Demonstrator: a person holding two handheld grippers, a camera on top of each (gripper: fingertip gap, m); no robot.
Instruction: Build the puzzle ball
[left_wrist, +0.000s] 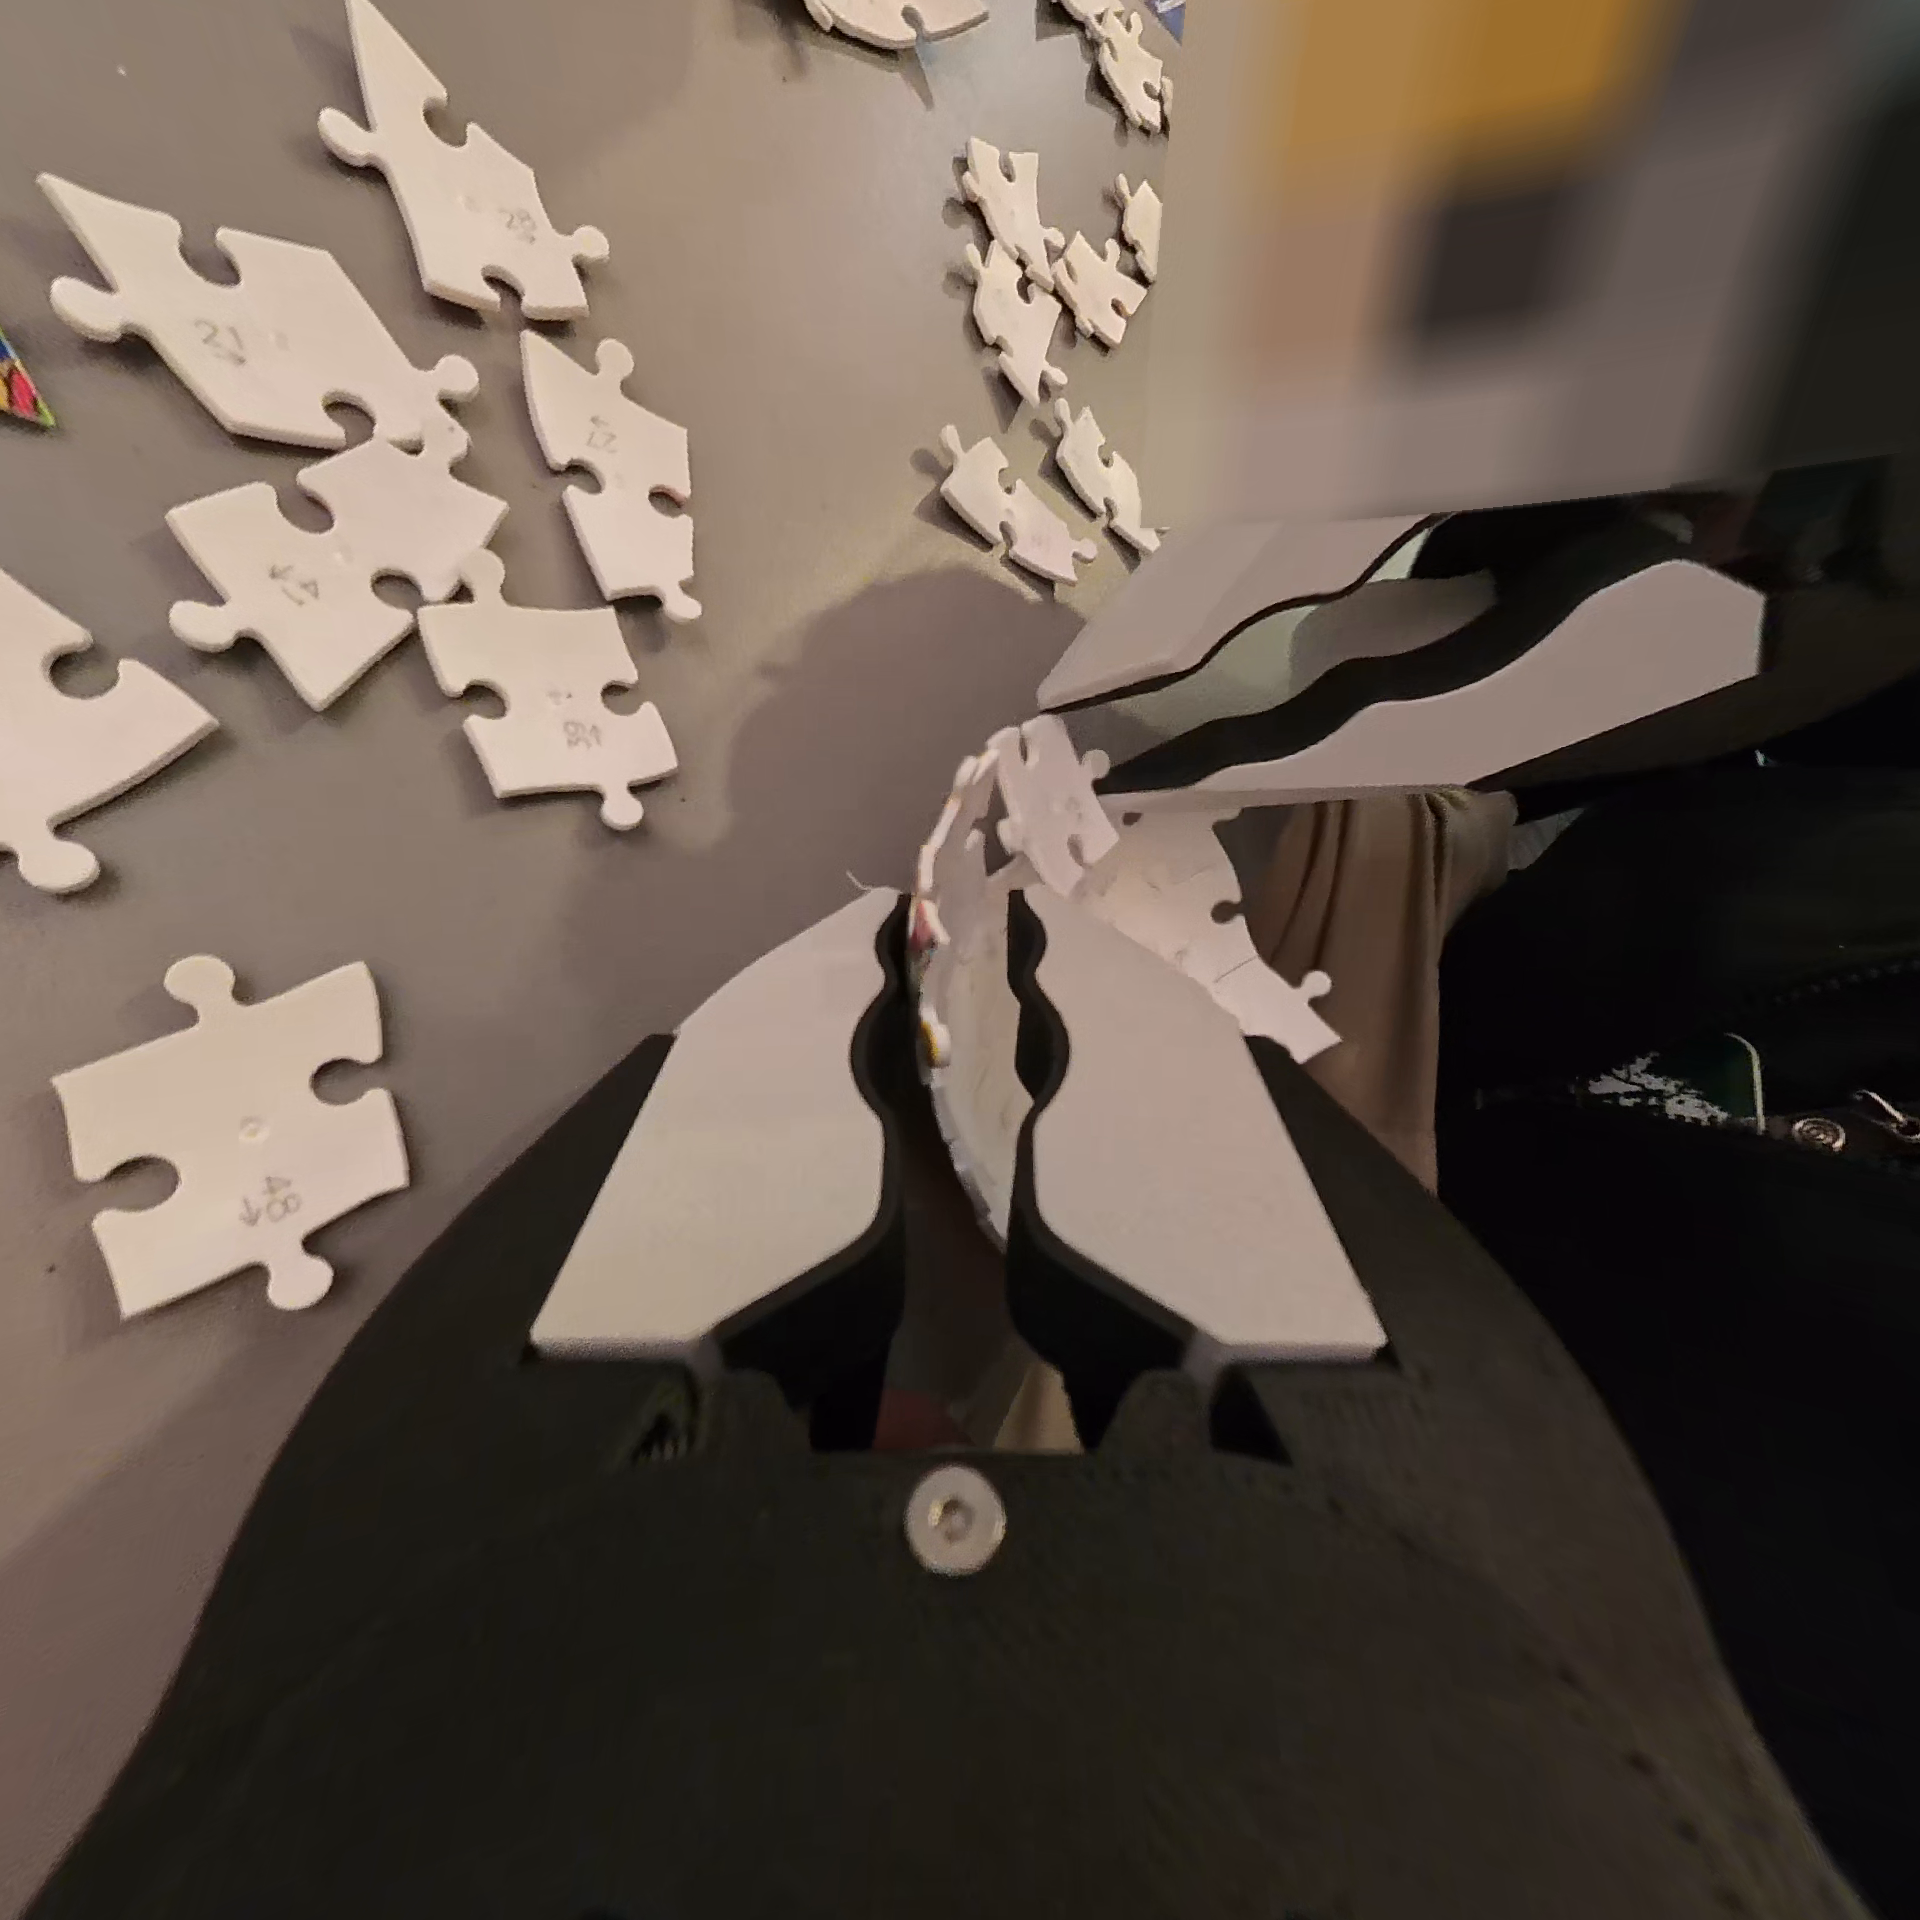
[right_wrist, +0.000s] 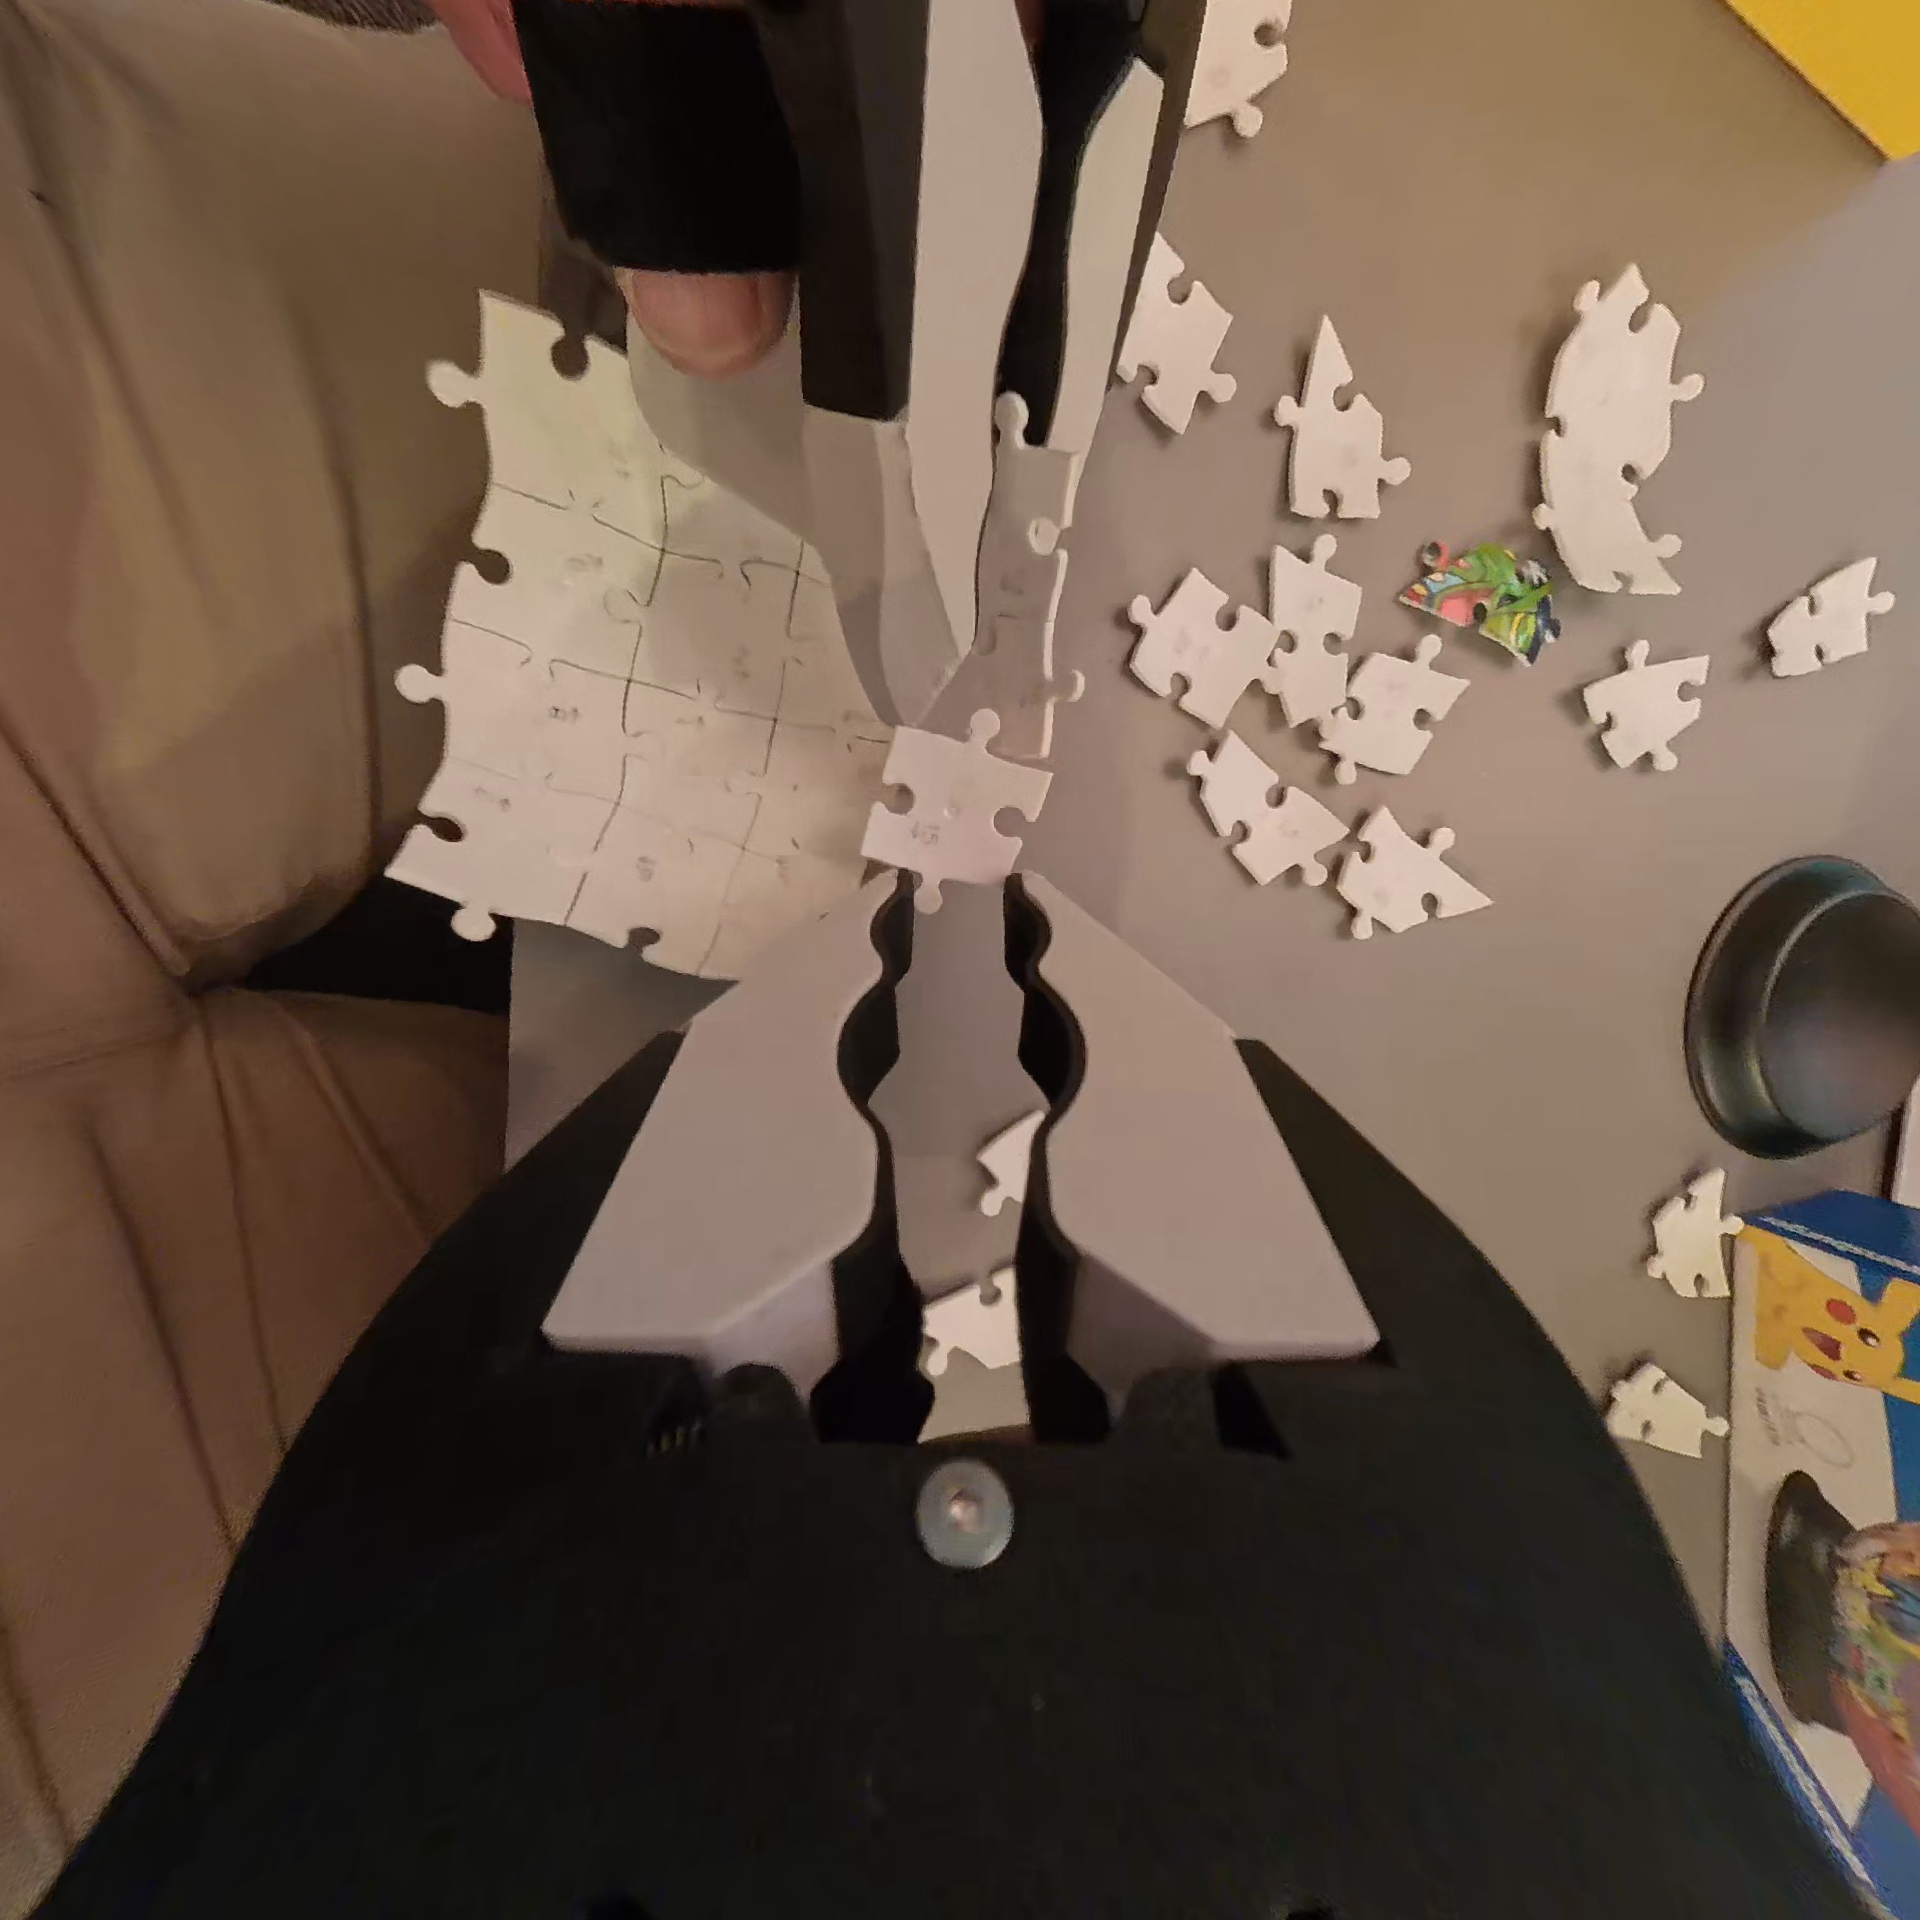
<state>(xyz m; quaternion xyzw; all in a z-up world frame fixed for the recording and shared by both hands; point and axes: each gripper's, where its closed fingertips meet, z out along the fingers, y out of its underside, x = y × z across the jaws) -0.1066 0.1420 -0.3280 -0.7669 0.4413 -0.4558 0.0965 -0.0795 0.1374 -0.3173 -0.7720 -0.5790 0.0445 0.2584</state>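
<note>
My left gripper (left_wrist: 956, 904) is shut on the edge of a curved, part-built white puzzle section (left_wrist: 1195, 925), which runs edge-on between its fingers. In the right wrist view this section (right_wrist: 623, 707) spreads to the left, held by the left gripper (right_wrist: 925, 707) coming down from the top, with a short strip of joined pieces (right_wrist: 1023, 582) on its right side. My right gripper (right_wrist: 956, 883) is shut on the lower tab of a single white piece (right_wrist: 956, 805) and holds it against the section's edge. In the left wrist view it (left_wrist: 1070, 743) enters from the right with that piece (left_wrist: 1055, 821).
Several loose white pieces (left_wrist: 260, 332) lie on the grey table (left_wrist: 790, 364), also seen in the right wrist view (right_wrist: 1288, 821). One colourful piece (right_wrist: 1486, 603), a joined curved strip (right_wrist: 1610, 447), a black round stand (right_wrist: 1808, 997) and the puzzle box (right_wrist: 1829, 1507) lie right. A beige sofa (right_wrist: 208, 623) is left.
</note>
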